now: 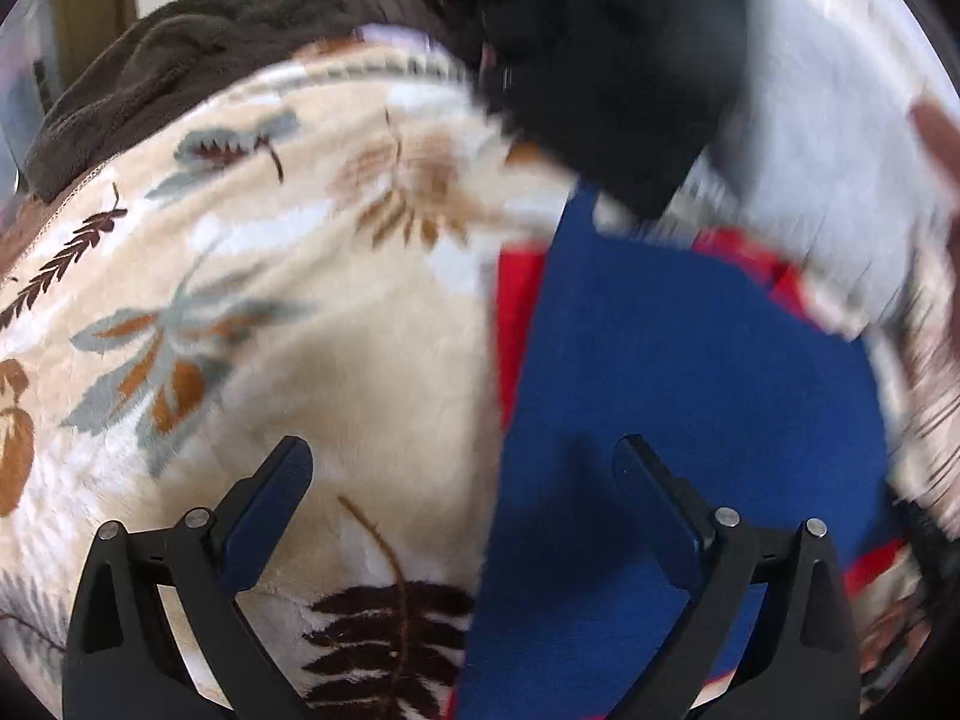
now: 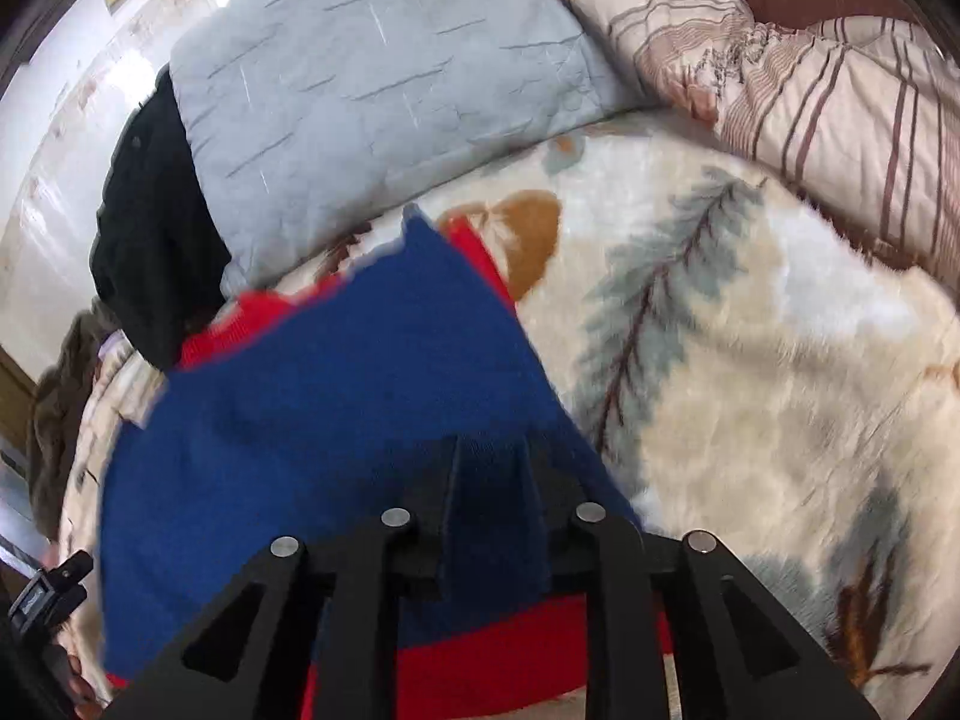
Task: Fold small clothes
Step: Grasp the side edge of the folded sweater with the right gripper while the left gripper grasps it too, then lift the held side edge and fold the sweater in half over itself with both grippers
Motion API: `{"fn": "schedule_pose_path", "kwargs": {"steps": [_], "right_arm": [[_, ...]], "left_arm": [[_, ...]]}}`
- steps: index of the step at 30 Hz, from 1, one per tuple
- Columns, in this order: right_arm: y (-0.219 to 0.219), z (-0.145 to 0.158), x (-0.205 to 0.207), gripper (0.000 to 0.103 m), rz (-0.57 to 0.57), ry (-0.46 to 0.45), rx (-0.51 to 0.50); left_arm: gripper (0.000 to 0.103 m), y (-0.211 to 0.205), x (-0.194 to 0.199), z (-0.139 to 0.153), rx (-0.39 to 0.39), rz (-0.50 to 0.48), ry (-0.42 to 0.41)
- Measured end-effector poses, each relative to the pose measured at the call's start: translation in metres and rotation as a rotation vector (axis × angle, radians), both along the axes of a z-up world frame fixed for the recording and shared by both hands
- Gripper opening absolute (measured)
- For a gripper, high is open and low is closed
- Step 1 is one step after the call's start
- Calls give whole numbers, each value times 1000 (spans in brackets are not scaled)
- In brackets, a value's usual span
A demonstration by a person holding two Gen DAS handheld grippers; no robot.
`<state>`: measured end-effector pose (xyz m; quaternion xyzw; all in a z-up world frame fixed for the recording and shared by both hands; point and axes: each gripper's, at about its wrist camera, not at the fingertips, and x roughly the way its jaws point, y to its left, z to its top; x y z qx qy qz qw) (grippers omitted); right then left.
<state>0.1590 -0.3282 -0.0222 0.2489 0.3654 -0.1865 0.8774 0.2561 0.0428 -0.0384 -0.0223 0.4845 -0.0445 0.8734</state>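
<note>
The whole bed is draped in a cream fleece blanket (image 2: 750,360) printed with leaves, a grey pillow (image 2: 384,78) and a striped quilt (image 2: 828,96) pushed up at its head, a dark garment (image 2: 156,228) slumped beside the pillow. On the blanket lies the piece being folded, a small blue and red knit garment (image 2: 336,396), blue on top, red trim peeking out along the edges. Right gripper (image 2: 489,468) has its jaws nearly together with a pleat of the blue cloth bunched between them, so I read that as a pinch on the near edge. Left gripper (image 1: 462,462) hangs over the garment's left border, jaws spread wide, nothing in them. Looks like mid-fold to me: next the right should carry that pinched edge across, with the left pinning or taking the opposite edge so the layers line up.
</note>
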Motion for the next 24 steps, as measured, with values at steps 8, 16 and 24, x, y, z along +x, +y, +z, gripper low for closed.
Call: {"fn": "schedule_pose_path", "kwargs": {"steps": [8,16,24], "right_arm": [[46,15,-8,42,108,-27,11],[103,17,-7,44,235,-42,-75],[261,20,-15,51,785,-54,-241]], "left_arm": [[101,14,-2,5,-75,37,14],[101,33,6,5,-125,54,46],[101,77,13,5,-275,138,90]]}}
